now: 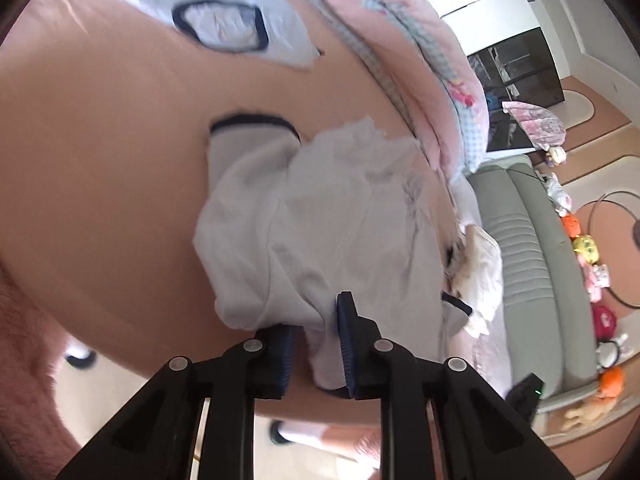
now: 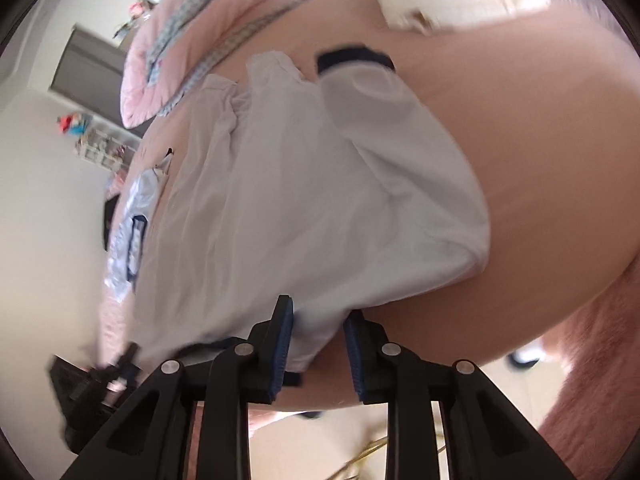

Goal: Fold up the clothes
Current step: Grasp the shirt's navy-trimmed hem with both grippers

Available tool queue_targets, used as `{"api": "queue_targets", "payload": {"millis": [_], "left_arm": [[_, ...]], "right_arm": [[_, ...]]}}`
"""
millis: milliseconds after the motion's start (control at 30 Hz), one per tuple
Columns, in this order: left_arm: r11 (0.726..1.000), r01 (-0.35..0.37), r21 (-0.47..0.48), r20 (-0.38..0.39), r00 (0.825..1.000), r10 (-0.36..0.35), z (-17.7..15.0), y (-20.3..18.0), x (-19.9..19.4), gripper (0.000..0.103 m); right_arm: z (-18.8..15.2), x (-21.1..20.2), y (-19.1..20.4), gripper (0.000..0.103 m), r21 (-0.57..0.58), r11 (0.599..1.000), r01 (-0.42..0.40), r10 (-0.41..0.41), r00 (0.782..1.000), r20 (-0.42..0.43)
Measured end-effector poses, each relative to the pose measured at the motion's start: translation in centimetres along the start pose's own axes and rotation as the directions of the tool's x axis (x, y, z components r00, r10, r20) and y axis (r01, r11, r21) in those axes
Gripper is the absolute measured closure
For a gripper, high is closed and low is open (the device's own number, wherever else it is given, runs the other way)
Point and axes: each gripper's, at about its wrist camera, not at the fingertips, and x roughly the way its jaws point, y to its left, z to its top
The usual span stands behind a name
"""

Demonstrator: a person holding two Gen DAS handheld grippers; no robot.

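On the peach-pink bed sheet (image 1: 100, 152) our pale grey-white shirt with navy cuffs (image 1: 320, 220) lies rumpled, one sleeve partly turned inward. Our left tongs (image 1: 316, 344) and right tongs (image 2: 318, 344) each pinch its near hem. We judge folding barely begun; another light shirt with a navy collar (image 1: 224, 20) waits beyond.

A pale grey cotton shirt (image 1: 320, 232) carries navy cuff trim, lying on a plain peach bedsheet (image 1: 100, 160) — beside it, a pink quilt with blue gingham edging (image 1: 420, 60).
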Motion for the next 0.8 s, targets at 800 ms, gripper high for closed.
{"api": "queue_targets", "payload": {"millis": [800], "left_arm": [[0.984,0.165,-0.065,-0.249,0.952,-0.176,1.0,-2.4,5.7,0.048]], "right_arm": [[2.6,-0.9,0.6,0.066,0.058,0.992,-0.108,0.112,0.991,-0.067]]}}
